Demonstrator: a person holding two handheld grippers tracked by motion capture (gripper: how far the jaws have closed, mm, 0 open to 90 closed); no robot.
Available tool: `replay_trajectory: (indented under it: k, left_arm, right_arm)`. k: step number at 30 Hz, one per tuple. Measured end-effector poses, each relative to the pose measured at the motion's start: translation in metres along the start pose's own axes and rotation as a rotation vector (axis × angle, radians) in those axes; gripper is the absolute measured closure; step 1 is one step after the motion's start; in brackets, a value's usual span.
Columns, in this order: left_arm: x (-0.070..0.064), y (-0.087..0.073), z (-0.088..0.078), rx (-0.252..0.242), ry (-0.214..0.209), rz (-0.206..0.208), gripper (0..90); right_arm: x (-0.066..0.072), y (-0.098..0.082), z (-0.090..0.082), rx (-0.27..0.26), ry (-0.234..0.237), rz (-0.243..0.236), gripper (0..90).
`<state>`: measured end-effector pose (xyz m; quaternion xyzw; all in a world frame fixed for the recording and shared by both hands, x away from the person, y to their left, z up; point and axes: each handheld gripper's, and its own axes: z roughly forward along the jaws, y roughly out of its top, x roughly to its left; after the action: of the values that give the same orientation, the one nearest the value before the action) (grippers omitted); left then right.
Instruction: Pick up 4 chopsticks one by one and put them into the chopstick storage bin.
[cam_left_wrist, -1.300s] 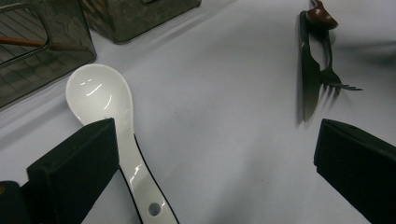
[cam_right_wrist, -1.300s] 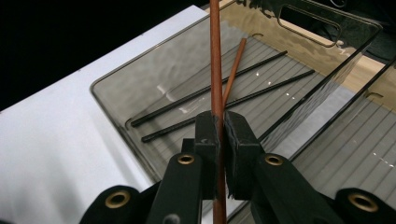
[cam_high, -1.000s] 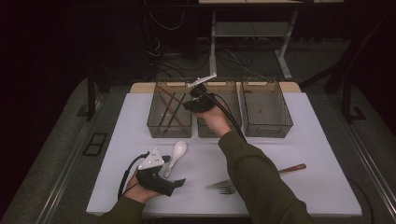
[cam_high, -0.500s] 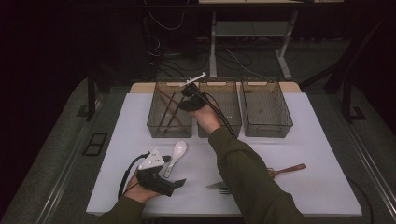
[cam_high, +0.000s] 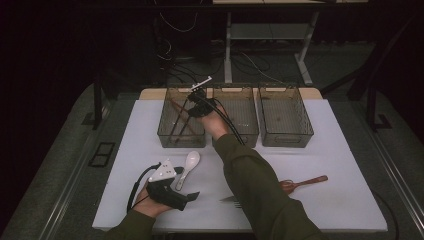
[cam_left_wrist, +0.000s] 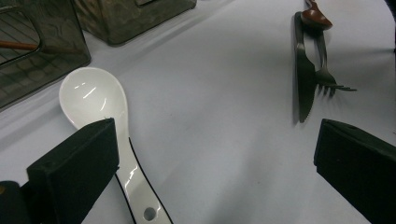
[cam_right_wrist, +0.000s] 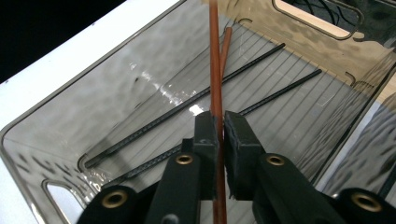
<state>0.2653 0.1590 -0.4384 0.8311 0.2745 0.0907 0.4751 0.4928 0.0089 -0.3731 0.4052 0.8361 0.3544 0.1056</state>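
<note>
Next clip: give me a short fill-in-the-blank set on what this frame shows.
1. The right gripper holds a wooden chopstick over the ___ of three bins.
2. Two ___ chopsticks lie in that bin.
3. Beside the open left gripper lies a white ___.
4. The knife lies beside a ___.

Missing: leftmost; black; spoon; fork

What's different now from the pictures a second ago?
The right gripper, with a brown chopstick between its jaws, moved leftward from over the middle bin to over the left bin. Its jaws have just been opening a little, with the chopstick between them. The left gripper stayed put, open by the white spoon. The knife, fork and brown spoon did not move.
</note>
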Motion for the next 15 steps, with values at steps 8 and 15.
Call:
replay_trajectory:
  k: [8, 15]
  left_arm:
    - [0.000, 0.000, 0.000, 0.000, 0.001, 0.002, 0.0]
    - [0.000, 0.000, 0.000, 0.000, 0.001, 0.002, 0.0]
  right_arm:
    - [-0.002, 0.001, -0.006, -0.021, 0.014, -0.009, 65.7]
    - [-0.002, 0.002, -0.012, -0.040, 0.037, -0.021, 59.6]
